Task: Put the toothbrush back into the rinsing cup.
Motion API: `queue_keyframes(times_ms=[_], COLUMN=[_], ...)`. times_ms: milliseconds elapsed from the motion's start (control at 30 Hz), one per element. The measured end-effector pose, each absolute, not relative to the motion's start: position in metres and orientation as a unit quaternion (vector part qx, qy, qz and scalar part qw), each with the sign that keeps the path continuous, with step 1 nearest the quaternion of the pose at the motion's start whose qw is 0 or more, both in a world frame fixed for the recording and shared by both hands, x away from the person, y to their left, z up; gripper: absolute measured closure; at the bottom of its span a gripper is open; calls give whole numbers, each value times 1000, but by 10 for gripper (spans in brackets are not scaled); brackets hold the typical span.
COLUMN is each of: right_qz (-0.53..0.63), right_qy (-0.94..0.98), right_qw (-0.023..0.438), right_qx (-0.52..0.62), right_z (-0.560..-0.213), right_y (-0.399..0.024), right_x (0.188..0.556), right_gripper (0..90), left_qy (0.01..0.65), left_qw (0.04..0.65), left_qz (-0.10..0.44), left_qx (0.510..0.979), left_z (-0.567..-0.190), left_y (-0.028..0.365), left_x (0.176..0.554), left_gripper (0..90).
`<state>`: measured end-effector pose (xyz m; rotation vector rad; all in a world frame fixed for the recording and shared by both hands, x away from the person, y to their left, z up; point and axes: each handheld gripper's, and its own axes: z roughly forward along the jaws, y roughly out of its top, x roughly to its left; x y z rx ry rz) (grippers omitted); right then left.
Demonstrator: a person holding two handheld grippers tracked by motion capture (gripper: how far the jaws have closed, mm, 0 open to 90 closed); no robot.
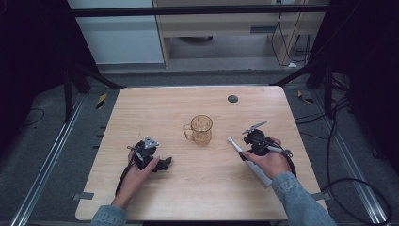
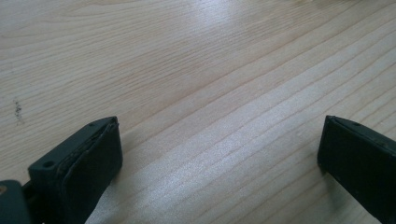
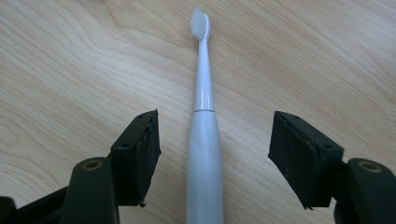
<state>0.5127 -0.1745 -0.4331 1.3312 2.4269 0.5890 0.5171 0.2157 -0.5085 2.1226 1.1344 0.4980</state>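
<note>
Toothbrush front and centre: a slim white plastic electric toothbrush (image 3: 204, 140) lies flat on the pale wooden table (image 1: 197, 188), right of the middle, bristle head pointing to the far left. No brand or lettering can be read on it. The right gripper (image 3: 215, 154) straddles its handle, one black pad on each side with clear wood showing between pad and handle, so nothing is pinched; the jaws stand spread and the brush is unheld. From the high view that right gripper (image 1: 248, 153) sits on the near part of the brush, the person's right hand (image 1: 269, 162) wrapped over its body, a blue denim sleeve (image 1: 299, 200) running off toward the near right corner.

The right gripper view gives the bristles and the seam between the brush's neck and body; the high view gives the surroundings. Just left of the brush head, standing upright near the table's middle, is an amber glass mug (image 1: 201, 129), its handle turned left. A small dark round disc (image 1: 232, 99) sits on the far side of the table.

Over on the left, the left gripper (image 1: 162, 164) rests low on the wood, left hand (image 1: 139, 172) clasped around it, pointing right. Its own view shows the two black pads (image 2: 93, 163) parted wide with bare wood grain between them: released, gripping nothing.
</note>
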Motion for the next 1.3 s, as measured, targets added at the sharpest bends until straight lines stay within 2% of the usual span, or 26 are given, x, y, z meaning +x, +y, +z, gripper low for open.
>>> queue_keyframes(times_ms=[333, 800, 1300], right_qz=[195, 175, 151], right_qy=[854, 860, 864], right_qw=[146, 124, 104], right_qx=[460, 464, 469], right_z=[-432, -447, -463], right_y=[-176, -168, -175], right_x=[515, 520, 520], right_gripper=[430, 428, 504], left_qy=[435, 434, 434], left_qw=[335, 335, 335], left_qz=[191, 191, 191], left_qx=[814, 814, 814], left_z=[-509, -509, -508], left_y=[216, 216, 216], left_x=[517, 517, 517], left_gripper=[0, 0, 0])
